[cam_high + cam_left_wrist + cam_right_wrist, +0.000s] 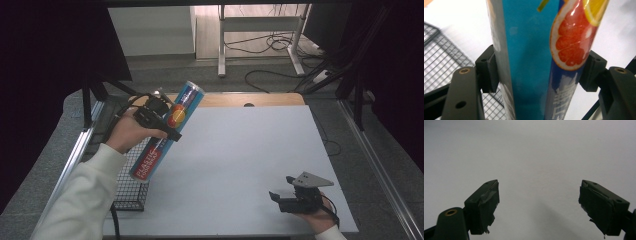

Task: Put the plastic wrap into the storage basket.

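Because the long blue cylindrical tube with the glossy printed wrapper and the grapefruit-slice picture (169,131) is clamped across its middle, I read it as stiff enough to take a firm pinch: in the left gripper view its wall (534,62) shows no dent where the pads press. I judge it light for its length, probably a rolled or boxed kitchen product, so weight matters less than leverage. The ends reach far past the grip on both sides, and any quick turn of the wrist could swing it. The shiny film looks slippery, so I would keep the hold near the middle, where it is now, rather than toward either end.

My left gripper (167,123) has its jaws closed on the tube, one pad on each flank. The tube hangs tilted in the air, its lower end over the black wire-mesh basket (131,192) and its upper end leaning away from the basket toward the far edge of the white tabletop (240,155). The basket sits at the table's left edge, just below the tube.

My right gripper (288,193) rests well apart from the basket, near the table's front right corner, with its jaws spread wide and nothing between them; the right gripper view shows bare white surface past its taped pads (486,202).
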A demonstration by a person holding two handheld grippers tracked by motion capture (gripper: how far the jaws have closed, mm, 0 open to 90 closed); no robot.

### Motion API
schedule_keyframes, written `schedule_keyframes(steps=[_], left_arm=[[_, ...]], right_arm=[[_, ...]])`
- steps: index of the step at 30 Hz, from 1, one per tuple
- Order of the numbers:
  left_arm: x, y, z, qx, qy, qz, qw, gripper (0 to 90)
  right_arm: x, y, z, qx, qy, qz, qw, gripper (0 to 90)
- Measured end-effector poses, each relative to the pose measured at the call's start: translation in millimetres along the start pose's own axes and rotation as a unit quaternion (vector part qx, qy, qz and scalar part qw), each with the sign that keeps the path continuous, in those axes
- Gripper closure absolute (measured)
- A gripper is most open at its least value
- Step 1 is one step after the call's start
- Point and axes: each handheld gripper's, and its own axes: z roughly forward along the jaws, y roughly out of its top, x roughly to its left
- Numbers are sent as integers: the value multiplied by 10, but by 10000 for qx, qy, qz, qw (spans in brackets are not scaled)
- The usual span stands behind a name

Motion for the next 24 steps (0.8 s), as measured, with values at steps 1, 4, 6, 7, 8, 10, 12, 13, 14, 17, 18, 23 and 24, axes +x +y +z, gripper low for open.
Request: schedule_keyframes(steps=[1,4,6,7,8,10,12,13,14,17,18,23,24], left_arm=[[21,-23,-24,-22,22,-58,10000,320],[79,-77,-59,-29,71,-148,9999,320],[182,-168,-78,9,125,-284,9995,320],[182,-168,-78,9,125,-284,9995,320],[218,-199,-79,33,142,-324,9994,320],[283,-261,-73,82,161,-425,9989,320],[389,-348,-66,124,223,-576,9980,320],[389,-348,-66,124,223,-576,9980,320],[424,-376,-62,145,246,-635,9976,320],[523,-457,-51,198,313,-789,9962,320],[558,-485,-46,204,317,-838,9958,320],[709,-630,13,363,381,-1039,9932,320],[729,-651,30,373,391,-1088,9926,320]], right_arm=[[1,1,-1,0,-1,0,10000,170],[3,1,-1,1,-7,5,10000,169],[1,1,4,7,-6,5,10000,169],[1,2,5,10,-8,3,10000,170],[1,2,5,10,-8,3,10000,170],[0,3,6,10,-11,-10,10000,170],[-1,4,12,17,-7,-7,10000,170],[-1,4,12,17,-7,-7,10000,170],[-3,4,17,31,-9,-11,10000,170],[-4,4,24,31,-4,-4,10000,170],[-5,5,25,40,-2,-6,10000,170],[-9,6,35,45,-9,-2,10000,169],[-8,7,35,46,-12,2,10000,169]])
